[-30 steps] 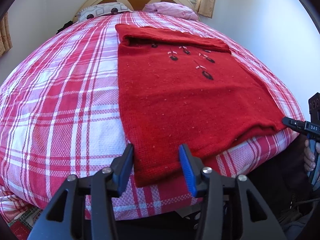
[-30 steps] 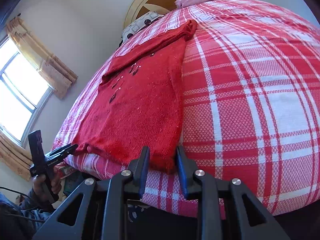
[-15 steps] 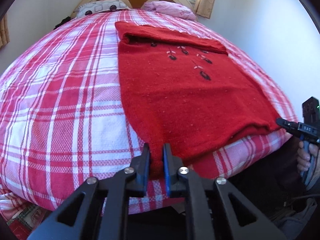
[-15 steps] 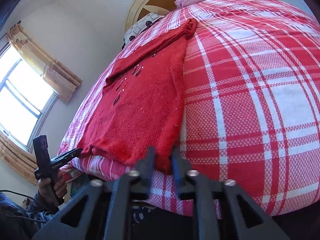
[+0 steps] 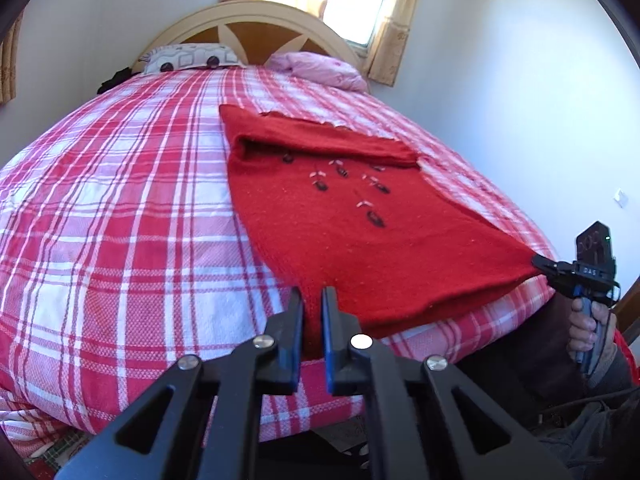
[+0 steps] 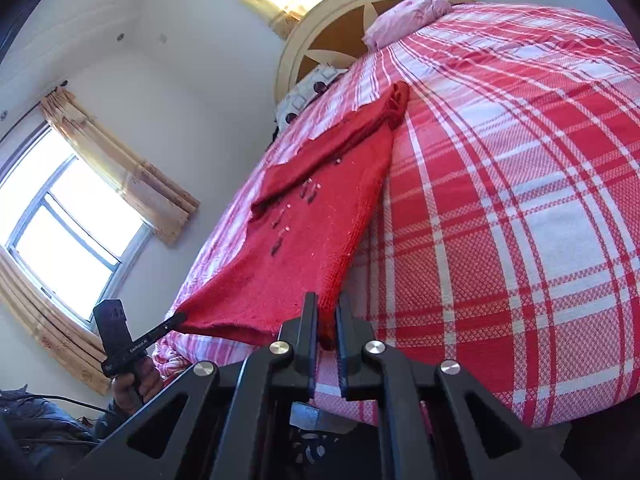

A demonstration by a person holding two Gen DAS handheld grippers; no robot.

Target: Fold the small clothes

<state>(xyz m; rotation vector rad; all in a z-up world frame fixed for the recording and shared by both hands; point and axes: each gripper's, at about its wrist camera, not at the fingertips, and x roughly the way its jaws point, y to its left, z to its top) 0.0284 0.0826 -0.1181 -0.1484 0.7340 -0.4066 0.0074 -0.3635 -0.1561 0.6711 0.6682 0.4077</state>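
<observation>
Red sweater (image 5: 352,236) hem corners pinched, left gripper (image 5: 311,300) clamped, right gripper (image 6: 326,312) clamped

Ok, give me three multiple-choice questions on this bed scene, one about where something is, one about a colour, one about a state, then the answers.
1. Where does the pink pillow lie?
A. by the headboard
B. at the foot of the bed
C. on the floor

2. What colour is the sweater?
A. blue
B. red
C. green

3. How is the left claw?
A. wide open above the bed
B. shut on the sweater's near hem
C. shut on a pillow

Answers: 1 A, the pillow sits under the curved headboard. 2 B, the knit is red with small dark motifs. 3 B, red fabric is pinched between its fingers; the right claw grips the other corner.
</observation>
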